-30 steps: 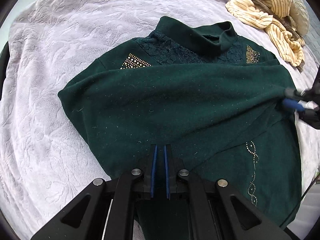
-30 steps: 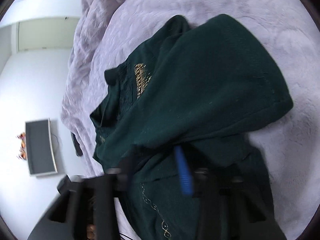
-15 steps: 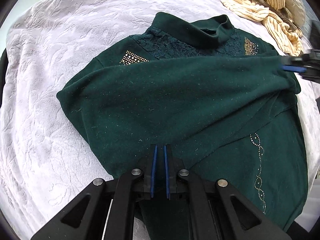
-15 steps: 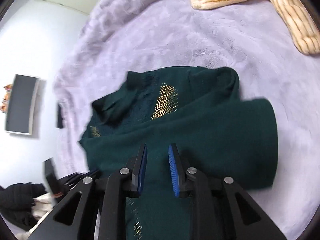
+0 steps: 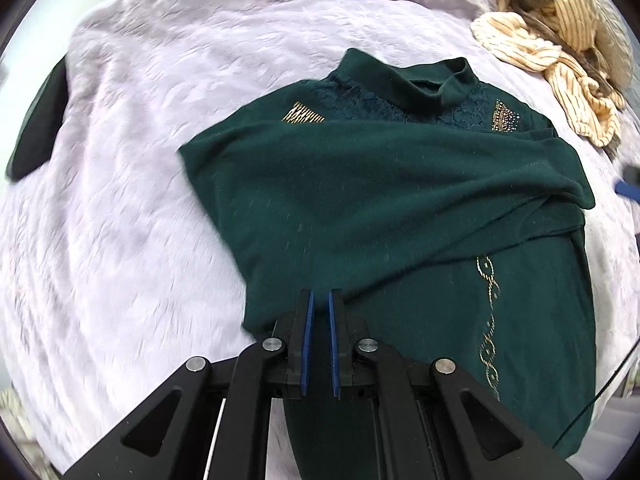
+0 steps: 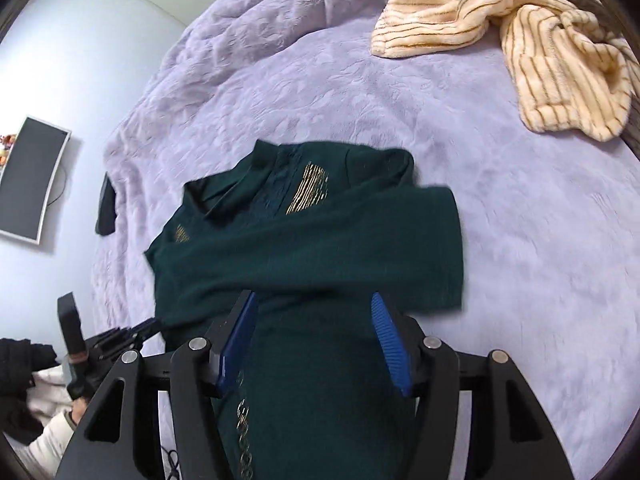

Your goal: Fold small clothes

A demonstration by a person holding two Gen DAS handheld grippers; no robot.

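Observation:
A dark green sweater (image 5: pixel 400 208) with gold studs lies flat on the lilac blanket (image 5: pixel 140 160), collar at the far side and one sleeve folded across its chest. My left gripper (image 5: pixel 320 294) hovers over the sweater's near left edge; its blue pads are shut and no cloth rises to them. In the right wrist view the sweater (image 6: pixel 320 240) lies below my right gripper (image 6: pixel 314 300), whose jaws are opening above the folded sleeve's cuff without touching it. A blue pad of the right gripper (image 5: pixel 628 190) shows at the left view's right edge.
A cream striped fleece garment (image 6: pixel 520 48) is heaped at the blanket's far right. A dark item (image 5: pixel 36 128) lies at the blanket's left edge. A monitor (image 6: pixel 32 184) hangs on the wall. A person's pale sleeve (image 6: pixel 44 440) is at the lower left.
My right gripper let go of the sleeve cuff, rolled upright, rose and opened wide; the sleeve now rests across the chest. My left gripper lifted slightly, still shut.

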